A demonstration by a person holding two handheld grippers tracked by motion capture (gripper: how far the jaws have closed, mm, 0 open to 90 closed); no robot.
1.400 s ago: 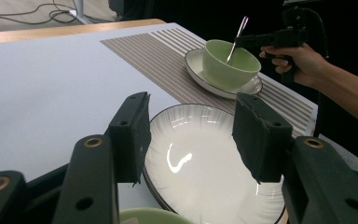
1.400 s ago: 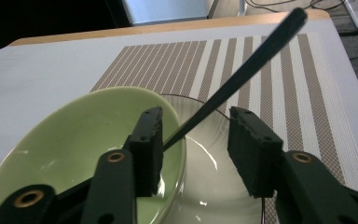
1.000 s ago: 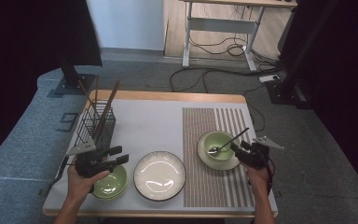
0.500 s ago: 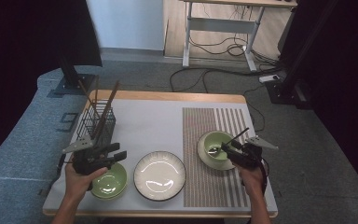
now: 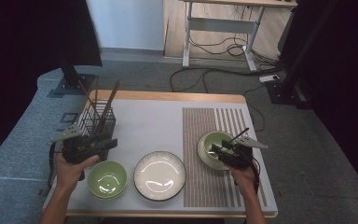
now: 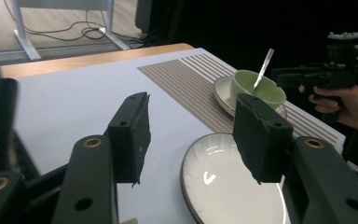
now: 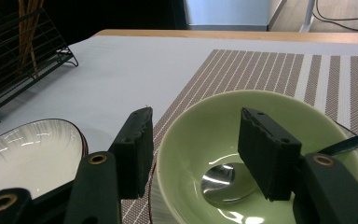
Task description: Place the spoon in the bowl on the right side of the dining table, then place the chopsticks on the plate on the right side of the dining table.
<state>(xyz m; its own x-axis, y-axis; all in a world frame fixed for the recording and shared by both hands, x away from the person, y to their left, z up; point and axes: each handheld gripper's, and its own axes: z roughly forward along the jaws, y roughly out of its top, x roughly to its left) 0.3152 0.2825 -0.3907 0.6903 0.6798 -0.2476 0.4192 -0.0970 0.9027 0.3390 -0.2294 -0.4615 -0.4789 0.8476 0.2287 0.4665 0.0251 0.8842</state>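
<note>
Green bowl with spoon inside, on a saucer at lower right of the high view, on the striped placemat. Glazed ceramic, so hard, slippery, probably fragile; best taken at the rim, one pad inside, one outside. Right tool spread, straddling the near rim, not pinching yet. Left tool spread and empty, above the white plate. Second green bowl at lower left.
</note>
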